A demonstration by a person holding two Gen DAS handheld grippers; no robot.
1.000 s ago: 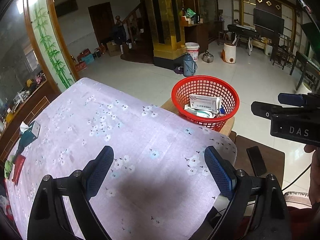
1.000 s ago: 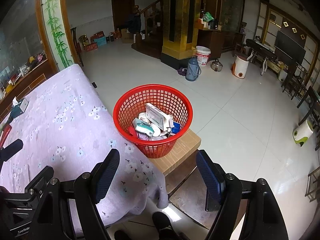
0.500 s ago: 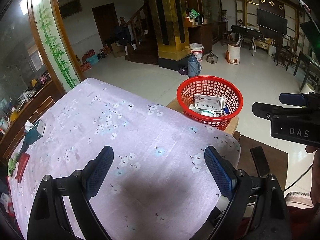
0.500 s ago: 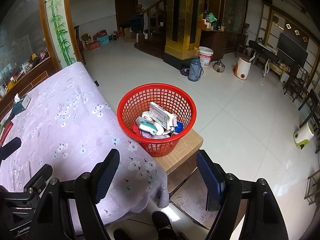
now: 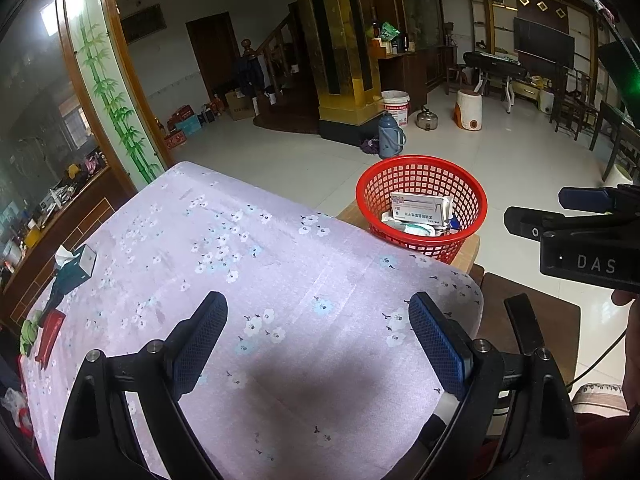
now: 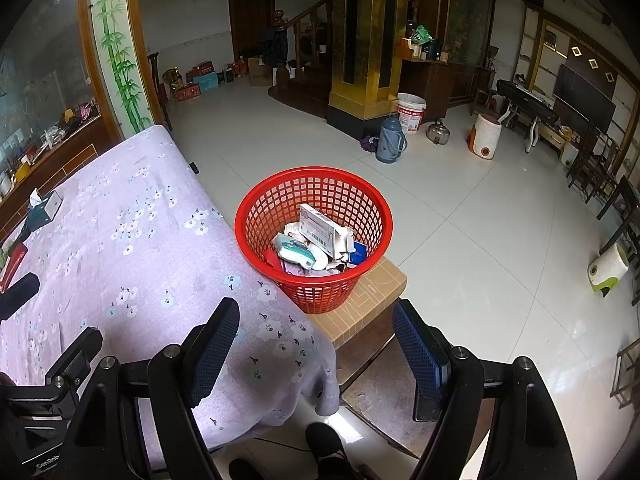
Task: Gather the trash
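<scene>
Lilac floral cloth covered the counter (image 5: pixel 256 264); beyond its corner a red basket (image 6: pixel 313 240) held trash; both hand-held grippers (image 5: pixel 318 322) (image 6: pixel 316 330) gaped empty.

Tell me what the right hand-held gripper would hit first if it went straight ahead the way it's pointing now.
Most likely the red basket. The right hand-held gripper is open and empty, and the basket sits dead ahead between its fingers, on a cardboard box beside the tablecloth. Depth is uncertain; aimed lower, it could strike the box first.
</scene>
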